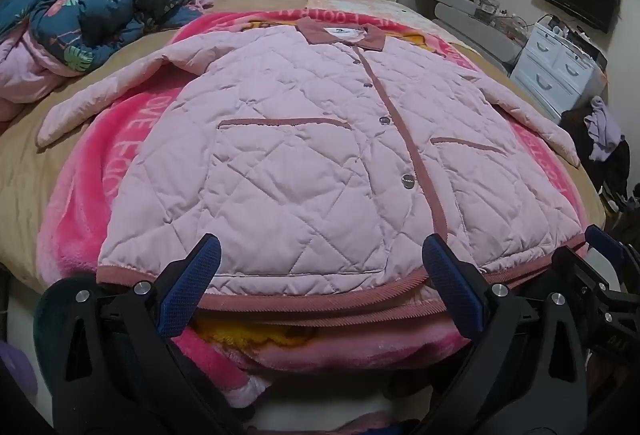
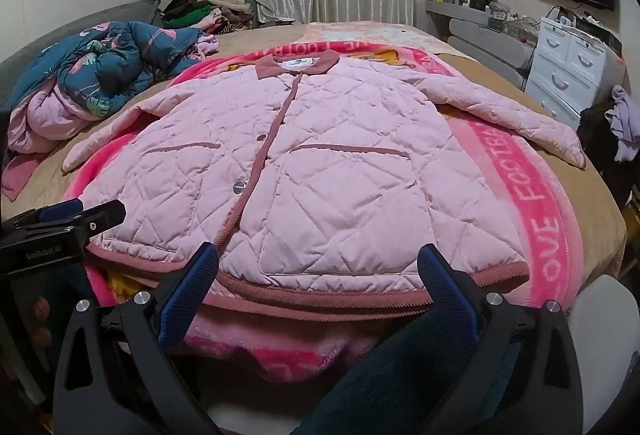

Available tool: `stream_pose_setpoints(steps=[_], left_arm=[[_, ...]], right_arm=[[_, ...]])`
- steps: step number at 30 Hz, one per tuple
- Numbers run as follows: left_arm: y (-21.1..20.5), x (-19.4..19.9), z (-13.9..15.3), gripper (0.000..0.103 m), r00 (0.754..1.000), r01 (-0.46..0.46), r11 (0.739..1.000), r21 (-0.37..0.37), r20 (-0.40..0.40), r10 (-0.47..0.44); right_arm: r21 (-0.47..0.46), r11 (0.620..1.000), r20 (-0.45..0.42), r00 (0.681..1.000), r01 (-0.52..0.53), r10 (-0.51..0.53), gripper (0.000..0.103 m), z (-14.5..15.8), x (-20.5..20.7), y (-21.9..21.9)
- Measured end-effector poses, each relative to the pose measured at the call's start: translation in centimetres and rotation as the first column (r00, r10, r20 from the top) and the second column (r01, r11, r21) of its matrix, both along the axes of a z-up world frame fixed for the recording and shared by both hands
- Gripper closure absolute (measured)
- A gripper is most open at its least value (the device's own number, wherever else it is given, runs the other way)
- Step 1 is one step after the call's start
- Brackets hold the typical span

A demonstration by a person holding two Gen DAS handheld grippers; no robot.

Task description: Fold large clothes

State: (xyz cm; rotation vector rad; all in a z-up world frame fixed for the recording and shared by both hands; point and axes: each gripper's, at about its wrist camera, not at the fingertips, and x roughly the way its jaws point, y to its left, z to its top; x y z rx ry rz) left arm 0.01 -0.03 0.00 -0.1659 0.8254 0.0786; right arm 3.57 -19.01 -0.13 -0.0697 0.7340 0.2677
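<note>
Pink quilted jacket [image 1: 304, 139] lies face up and buttoned on a fleece blanket [image 1: 96, 195] across the bed [image 1: 24, 171], sleeves spread, none of it folded yet. Left gripper [image 1: 320, 275] and right gripper [image 2: 320, 275] both hover wide apart at the corduroy hem [image 2: 320, 295], holding nothing. Best to take a sleeve [image 2: 520, 119] first and lay it flat across the chest. That sleeve nearly reaches the bed's edge; the crumpled duvet [image 1: 84, 7] crowds the far left.

A pink quilted jacket [image 1: 304, 155] lay flat and front-up across mid-frame, buttoned, sleeves spread toward both frame sides, darker collar at the top, ribbed hem at the lower edge, two trimmed pockets.
</note>
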Motion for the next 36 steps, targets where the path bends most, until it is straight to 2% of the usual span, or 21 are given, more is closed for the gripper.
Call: stream_pose_setpoints(steps=[36], left_arm=[[-0.1, -0.15, 0.26, 0.008, 1.0, -0.003, 1.0, 0.003, 0.018, 0.003]], right_arm=[[0.0, 1.0, 0.0, 1.0, -0.003, 0.003, 0.004, 0.11, -0.05, -0.06]])
